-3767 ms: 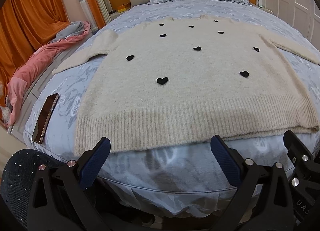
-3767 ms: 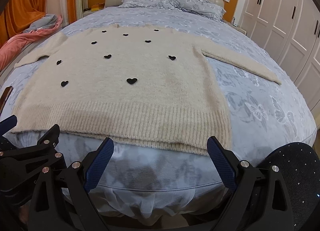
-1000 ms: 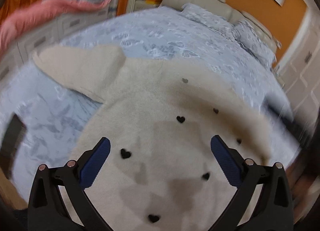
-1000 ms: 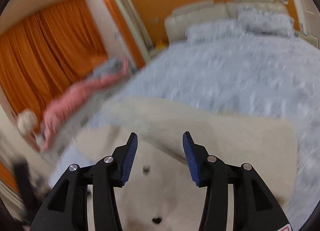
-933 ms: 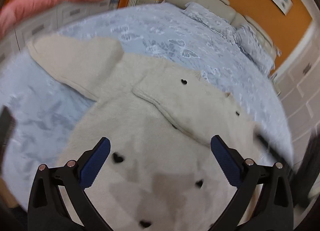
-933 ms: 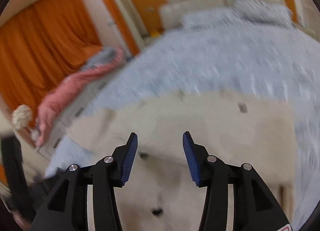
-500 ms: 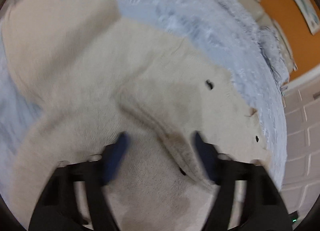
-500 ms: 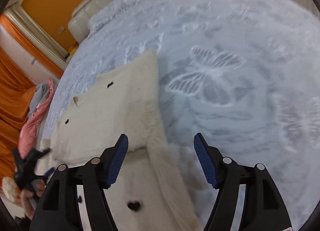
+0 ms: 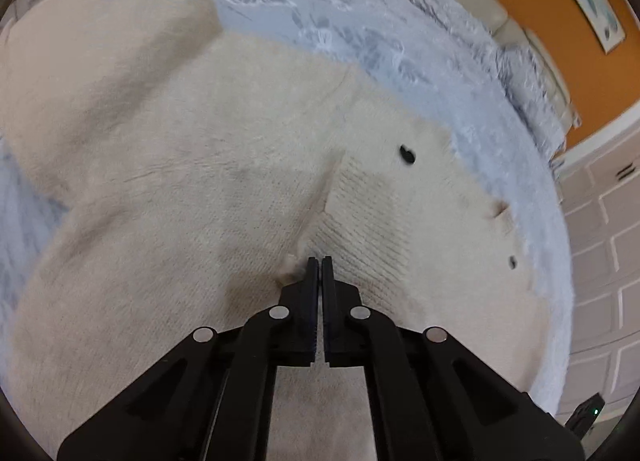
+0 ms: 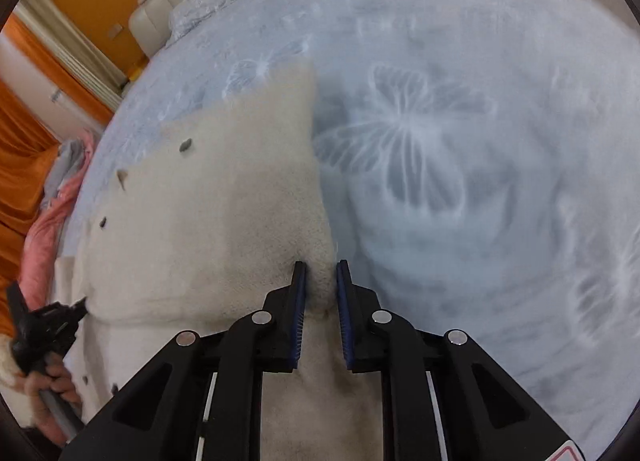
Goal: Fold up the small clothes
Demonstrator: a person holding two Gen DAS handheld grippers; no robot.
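While the cream sweater [image 9: 168, 165] lies flat on the bed [image 10: 460, 165], the left gripper [image 9: 319, 267] pinches its folded cuff, and the right gripper [image 10: 320, 273] is closing on its right edge.

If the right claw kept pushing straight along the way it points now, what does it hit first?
The sweater: the right claw is closing with the sweater's folded edge already between its tips, so any push meets knit at once. Under it lies the bed cover; how thick the bunched layers are is unclear.
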